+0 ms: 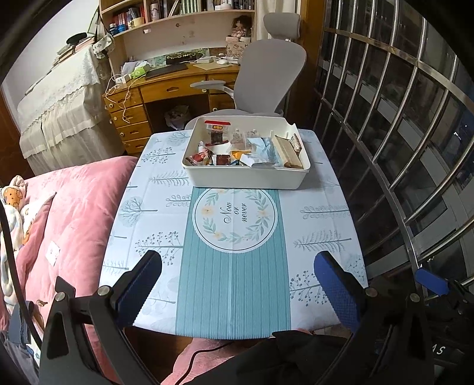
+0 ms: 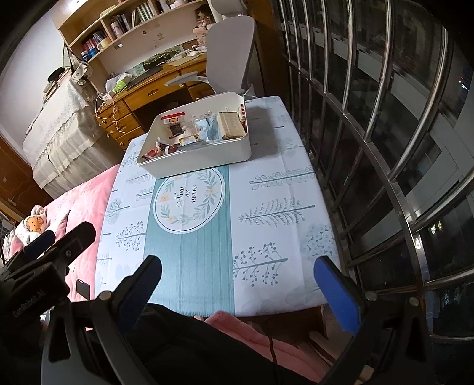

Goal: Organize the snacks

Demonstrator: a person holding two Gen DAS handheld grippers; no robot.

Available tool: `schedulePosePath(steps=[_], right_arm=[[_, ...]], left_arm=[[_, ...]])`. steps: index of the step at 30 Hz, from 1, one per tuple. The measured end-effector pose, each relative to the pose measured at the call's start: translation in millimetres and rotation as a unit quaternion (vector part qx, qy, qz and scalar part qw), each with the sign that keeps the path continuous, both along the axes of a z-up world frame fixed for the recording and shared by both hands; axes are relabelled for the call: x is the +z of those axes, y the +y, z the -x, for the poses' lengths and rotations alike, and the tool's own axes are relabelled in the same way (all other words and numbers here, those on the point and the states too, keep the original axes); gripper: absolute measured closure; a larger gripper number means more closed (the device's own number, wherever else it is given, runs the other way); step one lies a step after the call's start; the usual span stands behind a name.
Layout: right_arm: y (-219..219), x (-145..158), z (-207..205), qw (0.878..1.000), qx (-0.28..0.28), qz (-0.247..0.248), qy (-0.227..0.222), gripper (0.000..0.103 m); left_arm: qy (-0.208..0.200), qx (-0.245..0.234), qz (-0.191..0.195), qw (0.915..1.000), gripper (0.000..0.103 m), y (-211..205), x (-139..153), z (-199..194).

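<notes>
Left gripper (image 1: 237, 284) and right gripper (image 2: 237, 284): jaws wide, empty, well short of the white snack bin (image 1: 246, 177). Risk: loose packets (image 1: 207, 157) sliding aside or crushing under a pinch.

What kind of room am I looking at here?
Most likely a bedroom that doubles as a study: a pink quilt beside the small table, and a wooden desk with bookshelves and a grey office chair.
</notes>
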State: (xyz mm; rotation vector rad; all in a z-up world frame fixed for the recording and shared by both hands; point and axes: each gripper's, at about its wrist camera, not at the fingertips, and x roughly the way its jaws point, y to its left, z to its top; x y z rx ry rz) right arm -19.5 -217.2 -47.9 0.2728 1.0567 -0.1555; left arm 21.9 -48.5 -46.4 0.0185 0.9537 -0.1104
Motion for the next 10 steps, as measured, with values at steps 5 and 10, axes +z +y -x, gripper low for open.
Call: schedulePosePath(steps=[5,10], right_arm=[[-4.7,-2.2,-3.5,1.000,-0.002,0.000,0.004,0.000],[-8.8,-5.9,-8.0,1.000,-0.005,-0.005,0.011,0.000]], left_arm=[[0.002,-0.003,0.000,1.0000,0.001,-2.9,-0.9,-5.7],[0.005,-0.004,-0.001,1.0000,0.001,-4.4,-2.1,-9.3]])
